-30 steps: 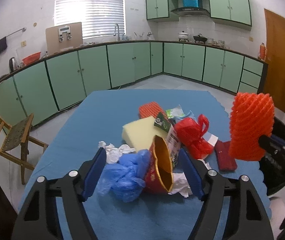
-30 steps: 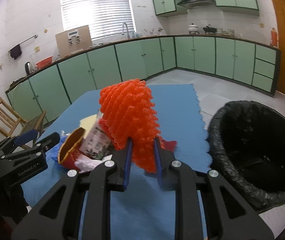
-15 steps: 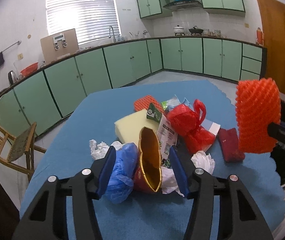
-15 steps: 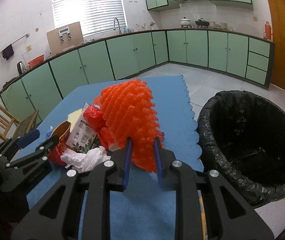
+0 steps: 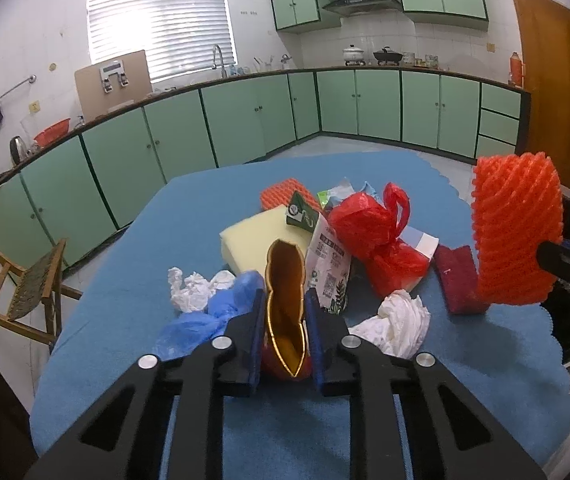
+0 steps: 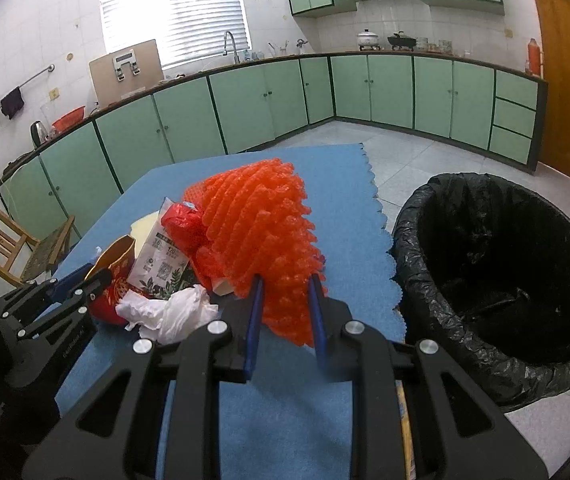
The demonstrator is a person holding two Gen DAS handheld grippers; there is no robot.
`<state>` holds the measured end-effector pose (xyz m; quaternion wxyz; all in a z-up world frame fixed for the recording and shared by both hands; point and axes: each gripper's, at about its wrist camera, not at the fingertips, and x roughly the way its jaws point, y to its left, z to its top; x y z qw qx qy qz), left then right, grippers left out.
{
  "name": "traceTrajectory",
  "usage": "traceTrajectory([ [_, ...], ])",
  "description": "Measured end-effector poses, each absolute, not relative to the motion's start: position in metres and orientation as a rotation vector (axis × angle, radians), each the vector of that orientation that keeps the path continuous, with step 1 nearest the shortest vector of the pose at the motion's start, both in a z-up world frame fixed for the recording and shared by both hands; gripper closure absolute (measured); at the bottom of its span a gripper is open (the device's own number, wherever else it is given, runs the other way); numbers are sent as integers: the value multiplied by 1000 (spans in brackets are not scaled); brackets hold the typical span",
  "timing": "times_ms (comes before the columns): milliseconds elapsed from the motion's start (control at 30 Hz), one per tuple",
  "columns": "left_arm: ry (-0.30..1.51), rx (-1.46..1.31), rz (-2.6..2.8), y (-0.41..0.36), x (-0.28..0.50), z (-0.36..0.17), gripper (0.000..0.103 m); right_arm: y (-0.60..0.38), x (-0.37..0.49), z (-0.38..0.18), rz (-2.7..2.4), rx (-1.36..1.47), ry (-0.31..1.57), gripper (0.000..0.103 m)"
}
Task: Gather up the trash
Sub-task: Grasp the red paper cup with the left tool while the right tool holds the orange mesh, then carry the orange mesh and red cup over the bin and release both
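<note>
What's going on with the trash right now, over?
Left hand-held gripper just closed on the red bag. Right hand-held gripper shut on the orange net. Bin open, nothing in the way.

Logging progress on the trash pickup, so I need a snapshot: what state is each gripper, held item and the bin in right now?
left gripper: jaws have just closed, pinching the red-and-gold snack bag.
snack bag: mouth open, squeezed narrow, on the blue tablecloth.
right gripper: shut on the orange foam net.
foam net: lifted off the cloth.
trash bin: open, black-lined.
</note>
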<state>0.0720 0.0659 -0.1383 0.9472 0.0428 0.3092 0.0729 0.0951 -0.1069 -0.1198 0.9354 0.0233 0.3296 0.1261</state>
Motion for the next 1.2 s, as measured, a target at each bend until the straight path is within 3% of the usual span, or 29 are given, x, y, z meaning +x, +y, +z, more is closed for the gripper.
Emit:
traceTrajectory([
  [733,430,-16,22,61,60,-49,88,-134,91,-74,233,99,568,82],
  [1200,373,-21,-211,-18,87,-12,88,-211,81,-50,63,116,501,82],
])
